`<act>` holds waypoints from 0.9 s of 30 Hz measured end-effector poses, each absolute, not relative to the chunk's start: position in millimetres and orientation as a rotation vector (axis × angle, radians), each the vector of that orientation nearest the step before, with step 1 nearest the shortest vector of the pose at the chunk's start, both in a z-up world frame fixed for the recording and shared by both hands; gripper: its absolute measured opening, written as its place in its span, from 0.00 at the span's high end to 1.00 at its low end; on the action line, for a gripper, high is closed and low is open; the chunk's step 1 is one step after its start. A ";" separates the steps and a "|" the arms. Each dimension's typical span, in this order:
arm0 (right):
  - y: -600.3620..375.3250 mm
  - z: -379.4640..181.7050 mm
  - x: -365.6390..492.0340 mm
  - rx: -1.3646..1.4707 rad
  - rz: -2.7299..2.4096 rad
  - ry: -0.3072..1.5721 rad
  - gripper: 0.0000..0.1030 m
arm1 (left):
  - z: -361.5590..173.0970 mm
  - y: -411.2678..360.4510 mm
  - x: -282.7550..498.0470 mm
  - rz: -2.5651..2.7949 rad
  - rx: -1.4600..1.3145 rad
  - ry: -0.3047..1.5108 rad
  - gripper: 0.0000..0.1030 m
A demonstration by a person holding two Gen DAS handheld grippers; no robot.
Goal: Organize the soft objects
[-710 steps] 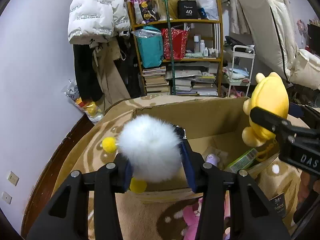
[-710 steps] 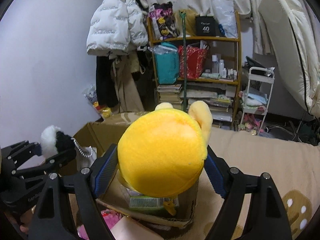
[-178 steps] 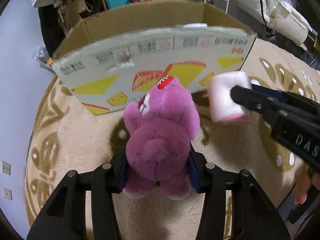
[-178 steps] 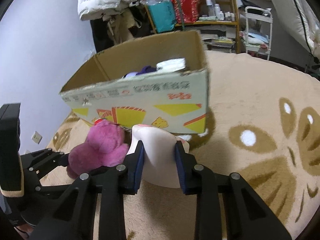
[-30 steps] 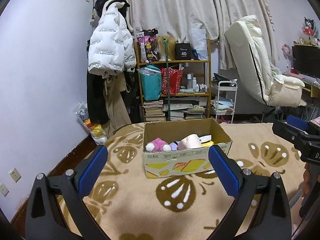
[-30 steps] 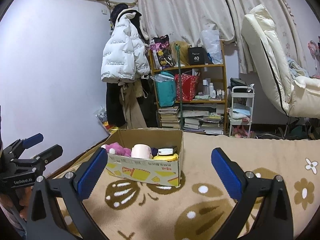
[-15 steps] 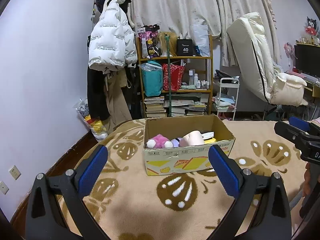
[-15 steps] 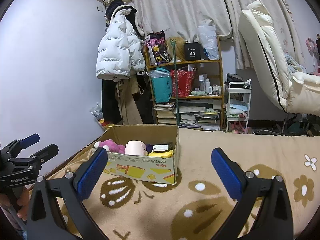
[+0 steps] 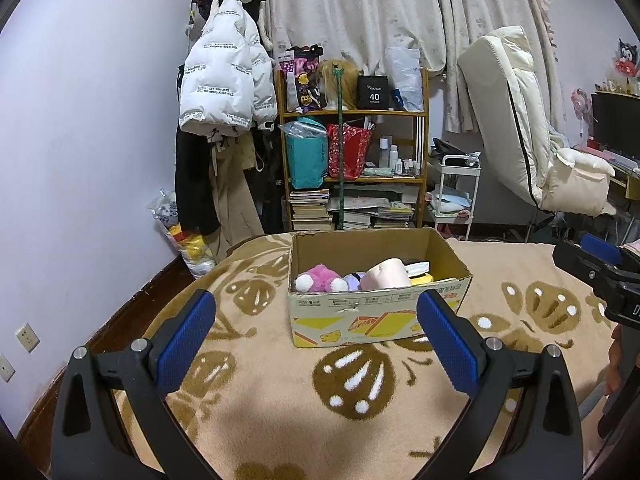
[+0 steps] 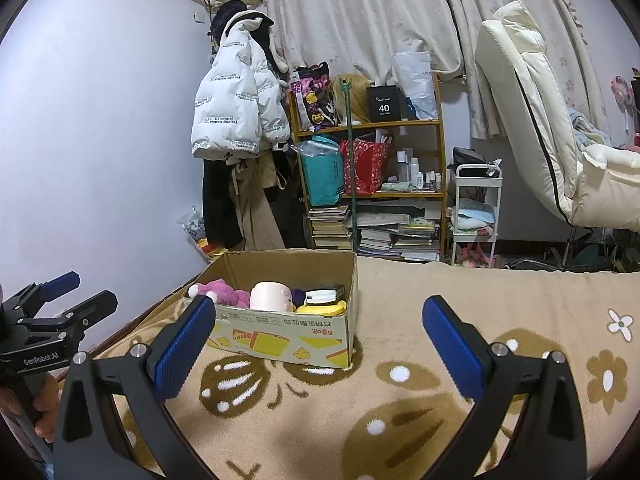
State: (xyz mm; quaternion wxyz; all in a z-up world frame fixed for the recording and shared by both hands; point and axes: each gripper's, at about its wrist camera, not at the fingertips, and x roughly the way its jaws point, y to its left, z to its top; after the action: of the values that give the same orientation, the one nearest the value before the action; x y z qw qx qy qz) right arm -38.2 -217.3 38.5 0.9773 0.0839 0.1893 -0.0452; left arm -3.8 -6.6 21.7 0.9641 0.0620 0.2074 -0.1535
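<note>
With both my tools spread wide and empty, my left gripper (image 9: 316, 320) and right gripper (image 10: 320, 324) face the open brown cardboard box (image 9: 376, 316) ahead, holding the fluffy pink plush toy (image 9: 320, 278) and pale pink cylindrical cushion (image 9: 390, 274); I'd scan the beige patterned rug (image 9: 260, 380) for strays.

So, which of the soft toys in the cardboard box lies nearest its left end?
The pink plush toy with white paws. It lies at the left end of the cardboard box; the pale pink cylinder toy sits further right.
</note>
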 end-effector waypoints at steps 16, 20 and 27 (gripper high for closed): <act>-214.4 38.4 -39.3 0.161 -0.096 0.379 0.00 | 17.6 -8.0 -2.6 -0.319 0.132 0.435 0.03; -214.2 38.6 -40.2 0.165 -0.098 0.379 0.00 | 17.1 -8.8 -2.2 -0.320 0.132 0.435 0.03; -216.3 38.5 -40.0 0.166 -0.096 0.380 0.00 | 17.0 -9.6 -1.5 -0.324 0.134 0.436 0.03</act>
State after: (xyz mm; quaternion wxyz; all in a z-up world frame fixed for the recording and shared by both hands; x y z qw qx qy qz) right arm -40.0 -216.3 38.5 0.9774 0.0825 0.1887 -0.0477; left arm -1.5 -9.6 17.0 0.9611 0.0661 0.2154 -0.1597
